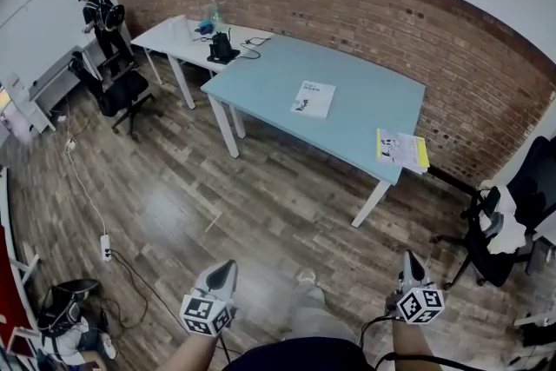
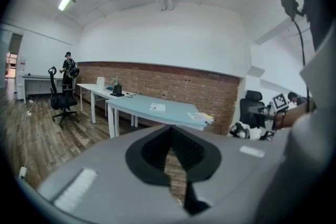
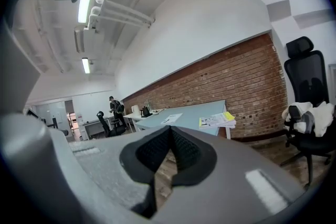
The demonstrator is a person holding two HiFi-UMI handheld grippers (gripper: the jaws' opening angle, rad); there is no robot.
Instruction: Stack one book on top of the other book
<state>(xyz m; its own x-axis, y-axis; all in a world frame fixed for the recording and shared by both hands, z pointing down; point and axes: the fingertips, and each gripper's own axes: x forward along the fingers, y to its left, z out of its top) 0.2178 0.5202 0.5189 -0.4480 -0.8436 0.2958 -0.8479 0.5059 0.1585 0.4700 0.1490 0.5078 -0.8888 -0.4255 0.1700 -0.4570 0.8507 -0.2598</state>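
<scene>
Two books lie apart on the light blue table [image 1: 269,78]. A white book [image 1: 313,98] rests flat near its middle, and a book with a yellow edge [image 1: 401,149] sits at the right corner, slightly over the edge. Both grippers hang low over the wooden floor, well short of the table and empty. My left gripper [image 1: 223,271] is shut with its pads together, and so is my right gripper [image 1: 410,260]. The left gripper view looks past the shut left gripper [image 2: 169,128] at the white book [image 2: 157,107]. The right gripper view shows the right gripper [image 3: 170,129] under the yellow-edged book [image 3: 218,120].
A white table [image 1: 174,37] with a dark device adjoins the blue one at the back left, and a person [image 1: 100,13] stands beyond it by an office chair [image 1: 122,89]. Another chair [image 1: 499,230] stands at the right. A power strip [image 1: 105,248] and cables lie on the floor.
</scene>
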